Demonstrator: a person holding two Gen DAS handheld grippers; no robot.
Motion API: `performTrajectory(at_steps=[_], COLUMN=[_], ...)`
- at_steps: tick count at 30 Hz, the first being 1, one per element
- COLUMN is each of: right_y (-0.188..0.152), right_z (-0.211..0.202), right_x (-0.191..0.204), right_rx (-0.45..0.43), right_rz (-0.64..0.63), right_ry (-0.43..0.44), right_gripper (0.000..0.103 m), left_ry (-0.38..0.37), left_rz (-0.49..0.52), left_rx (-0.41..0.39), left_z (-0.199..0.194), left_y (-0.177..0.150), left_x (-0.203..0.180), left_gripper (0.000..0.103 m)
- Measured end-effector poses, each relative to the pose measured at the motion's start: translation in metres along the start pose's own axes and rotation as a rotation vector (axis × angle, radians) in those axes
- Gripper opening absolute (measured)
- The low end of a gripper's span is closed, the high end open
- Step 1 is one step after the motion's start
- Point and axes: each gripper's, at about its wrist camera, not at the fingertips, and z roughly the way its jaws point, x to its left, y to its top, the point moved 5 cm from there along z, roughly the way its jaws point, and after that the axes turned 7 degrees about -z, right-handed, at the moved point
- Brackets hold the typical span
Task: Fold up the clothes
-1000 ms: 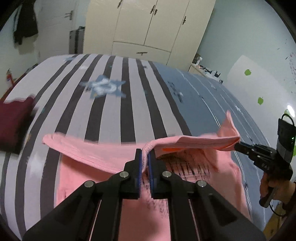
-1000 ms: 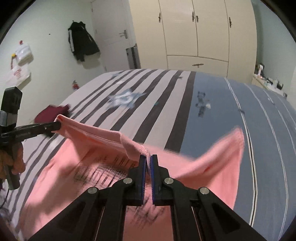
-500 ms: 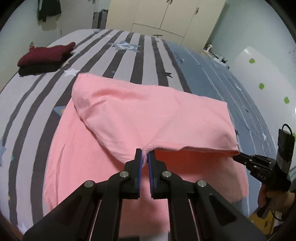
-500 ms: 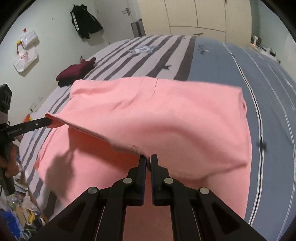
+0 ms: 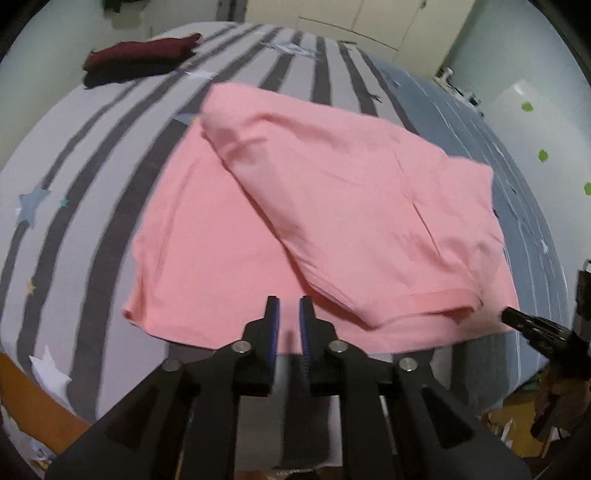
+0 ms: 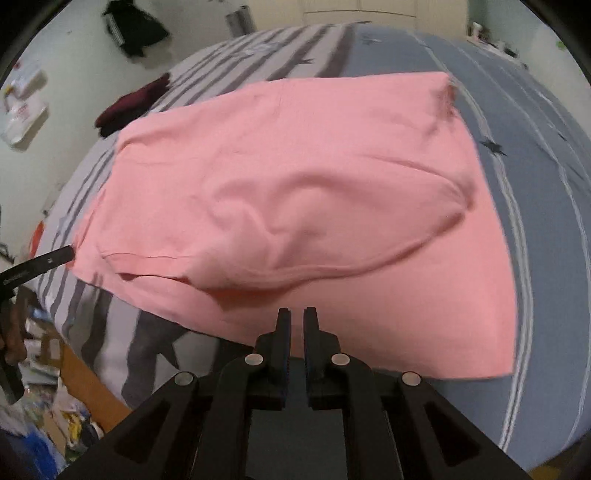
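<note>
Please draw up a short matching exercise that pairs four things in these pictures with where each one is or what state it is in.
Column one:
1. pink garment
2. dark red clothes
3. left claw
4. black jacket

Column two:
A. hanging on the wall
B. open, holding nothing, at the near edge of the pink cloth
C. folded over on itself on the bed
D. lying at the far left side of the striped cover

Pairs: 1-C, 2-D, 3-B, 4-A
</note>
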Motion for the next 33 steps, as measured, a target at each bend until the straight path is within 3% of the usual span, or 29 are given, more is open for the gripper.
performTrajectory(at_steps=[2, 4, 6, 10, 15, 20, 21, 24, 25, 27, 31, 33], right_y=[0.01, 0.024, 0.039, 0.083, 0.099, 0.086, 0.084, 0.08, 0.08, 0.081, 0.081, 0.08], right_z=[-0.009, -0.009, -0.004, 0.014, 0.031, 0.045, 0.049, 0.055, 0.056, 0.058, 0.058, 0.056], right_x=[-0.013, -0.032, -0.053, -0.101, -0.144, -0.148, -0.149, -0.151, -0.151, -0.151, -0.153, -0.155], right_rx=[-0.03, -0.05, -0.069, -0.102, -0.074, -0.009, 0.003, 0.015, 0.017, 0.024, 0.034, 0.037], right_rz=[0.017, 0.055, 0.095, 0.167, 0.247, 0.22, 0.225, 0.246, 0.246, 0.238, 0.238, 0.241], right_ry=[-0.024, -0.053, -0.071, -0.107, -0.123, -0.112, -0.11, -0.103, -0.103, -0.105, -0.103, -0.104], right_gripper=[0.017, 0.032, 0.033, 0.034, 0.034, 0.034, 0.034, 0.034, 0.034, 0.033, 0.031, 0.031], left_ry=[-0.007, -0.013, -0.019, -0.02, -0.054, -0.059, -0.052, -0.062, -0.064, -0.099, -0.337, -0.392], left_rz=[-0.034, -0.079, -0.115, -0.157, -0.042, 0.11, 0.135, 0.128, 0.12, 0.081, -0.052, -0.04], left_rx=[-0.005, -0.034, -0.069, -0.071, -0.051, 0.014, 0.019, 0.037, 0.032, 0.025, -0.016, -0.054], left_z=[0.007, 0.018, 0.033, 0.074, 0.101, 0.121, 0.123, 0.125, 0.121, 0.106, 0.048, 0.026], left_y=[0.018, 0.05, 0.083, 0.143, 0.179, 0.179, 0.177, 0.174, 0.176, 0.184, 0.212, 0.217], left_x=[0.015, 0.031, 0.045, 0.07, 0.063, 0.043, 0.04, 0.043, 0.043, 0.039, 0.017, 0.01], left_gripper=[0.02, 0.03, 0.04, 0.043, 0.043, 0.043, 0.04, 0.013, 0.011, 0.01, 0.011, 0.013])
